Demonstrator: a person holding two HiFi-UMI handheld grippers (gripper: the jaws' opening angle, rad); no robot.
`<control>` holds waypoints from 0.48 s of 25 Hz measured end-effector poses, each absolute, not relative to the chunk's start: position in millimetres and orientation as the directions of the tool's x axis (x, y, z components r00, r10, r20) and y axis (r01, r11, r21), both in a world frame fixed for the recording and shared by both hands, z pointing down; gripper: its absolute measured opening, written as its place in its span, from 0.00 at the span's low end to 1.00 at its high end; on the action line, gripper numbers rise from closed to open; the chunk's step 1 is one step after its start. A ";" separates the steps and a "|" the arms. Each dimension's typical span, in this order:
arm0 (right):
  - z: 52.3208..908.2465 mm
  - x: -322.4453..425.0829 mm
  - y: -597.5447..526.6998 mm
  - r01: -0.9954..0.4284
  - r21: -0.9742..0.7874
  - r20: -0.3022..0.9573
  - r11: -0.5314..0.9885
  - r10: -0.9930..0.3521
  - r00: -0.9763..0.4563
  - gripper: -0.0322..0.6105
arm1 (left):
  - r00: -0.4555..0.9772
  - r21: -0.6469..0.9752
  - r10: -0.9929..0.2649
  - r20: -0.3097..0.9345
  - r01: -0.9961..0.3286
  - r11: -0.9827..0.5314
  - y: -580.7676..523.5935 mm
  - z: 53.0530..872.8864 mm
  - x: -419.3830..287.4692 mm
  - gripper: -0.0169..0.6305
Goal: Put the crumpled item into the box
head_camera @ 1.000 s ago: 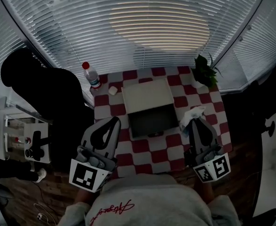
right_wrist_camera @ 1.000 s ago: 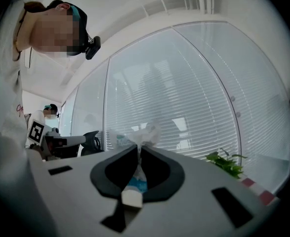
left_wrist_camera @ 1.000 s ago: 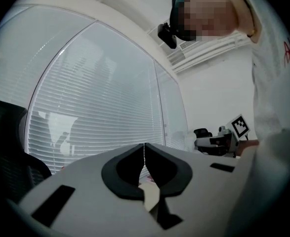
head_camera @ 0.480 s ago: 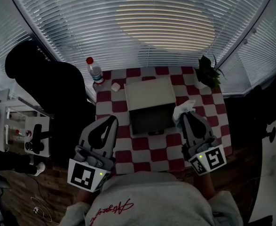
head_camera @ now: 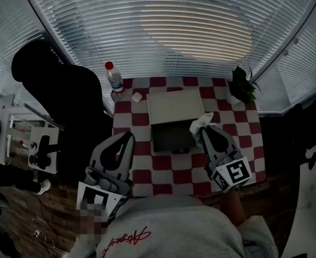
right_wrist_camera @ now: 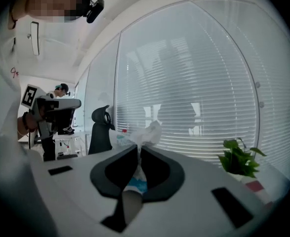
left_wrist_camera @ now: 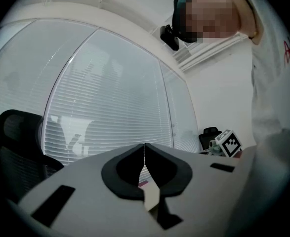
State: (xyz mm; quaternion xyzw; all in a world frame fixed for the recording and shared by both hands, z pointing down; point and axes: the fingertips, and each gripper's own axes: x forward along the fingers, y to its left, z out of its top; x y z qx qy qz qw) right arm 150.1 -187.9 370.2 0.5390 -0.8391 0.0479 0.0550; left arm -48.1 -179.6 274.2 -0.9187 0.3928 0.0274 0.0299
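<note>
A red-and-white checked table [head_camera: 141, 172] stands before a curved wall of closed white blinds [head_camera: 174, 26]. At the table's far left corner is a clear bottle [head_camera: 114, 80] with a red cap, and a small white object [head_camera: 137, 97] lies just beside it on the cloth. A green potted plant [head_camera: 243, 86] occupies the far right corner. A black chair [head_camera: 55, 106] sits off the table's left edge, with a white cart [head_camera: 31, 144] beyond it on wood flooring [head_camera: 18, 219].
</note>
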 end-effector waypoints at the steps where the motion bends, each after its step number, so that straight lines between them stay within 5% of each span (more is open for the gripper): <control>1: 374.5 147.3 -189.7 -0.903 -0.026 0.154 0.428 -0.891 -0.427 0.10 | 0.687 -0.033 -0.723 -0.073 -0.726 -0.687 -179.1 274.4 -49.3 0.05; 12: 419.4 137.1 -206.6 -0.869 -0.065 0.276 0.491 -0.828 -0.489 0.10 | 0.648 -0.035 -0.759 -0.054 -0.761 -0.647 -172.6 277.3 -60.5 0.05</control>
